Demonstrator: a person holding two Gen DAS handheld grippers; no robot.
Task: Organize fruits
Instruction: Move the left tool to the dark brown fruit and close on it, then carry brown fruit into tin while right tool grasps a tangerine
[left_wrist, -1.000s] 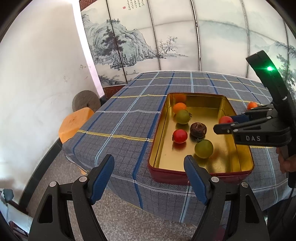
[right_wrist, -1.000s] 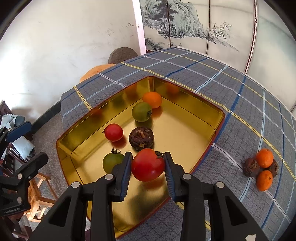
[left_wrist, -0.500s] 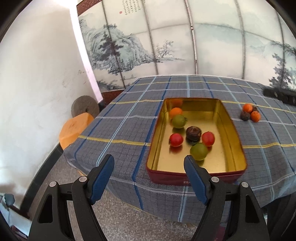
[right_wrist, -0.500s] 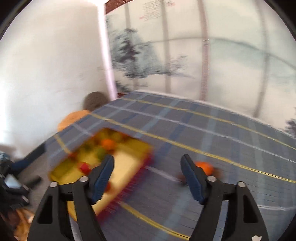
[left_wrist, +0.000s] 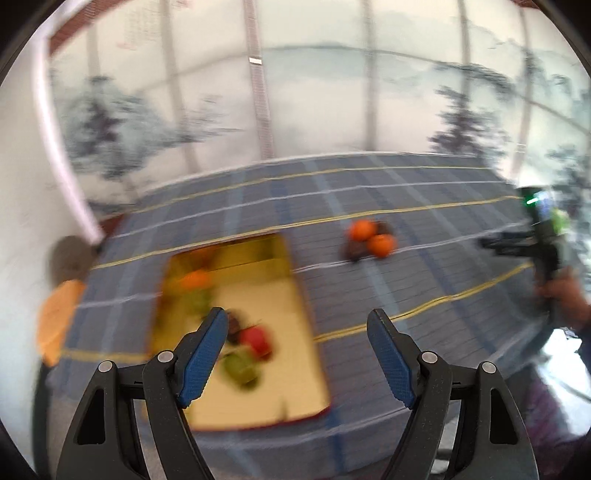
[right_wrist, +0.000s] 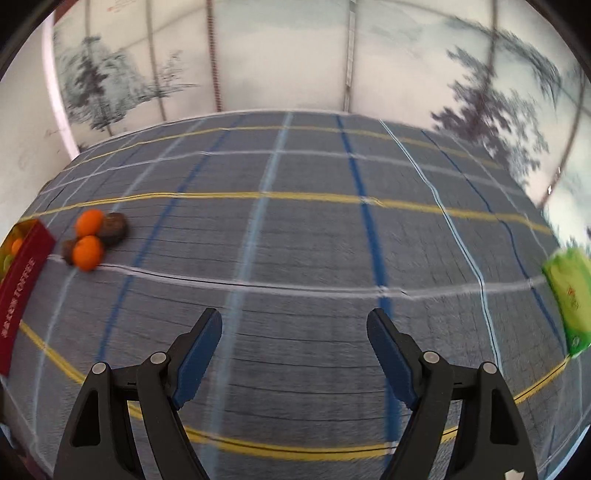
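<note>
A gold-lined red tin (left_wrist: 291, 280) sits on the checked tablecloth and holds several fruits, among them a red tomato (left_wrist: 255, 339), a green one (left_wrist: 240, 367) and an orange (left_wrist: 195, 279). A small pile of two oranges (left_wrist: 371, 238) and dark brown fruits lies on the cloth right of the tin; it also shows in the right wrist view (right_wrist: 88, 240). My left gripper (left_wrist: 295, 354) is open and empty above the tin's near end. My right gripper (right_wrist: 295, 350) is open and empty over bare cloth, right of the pile. The left view is blurred.
The tin's red side (right_wrist: 22, 288) shows at the left edge of the right wrist view. A green packet (right_wrist: 570, 299) lies at the table's right edge. An orange stool (left_wrist: 55, 317) stands left of the table. A painted screen stands behind.
My right gripper let the red tomato go into the tin, opened and swung right over the cloth. My left gripper moved forward and right over the tin.
</note>
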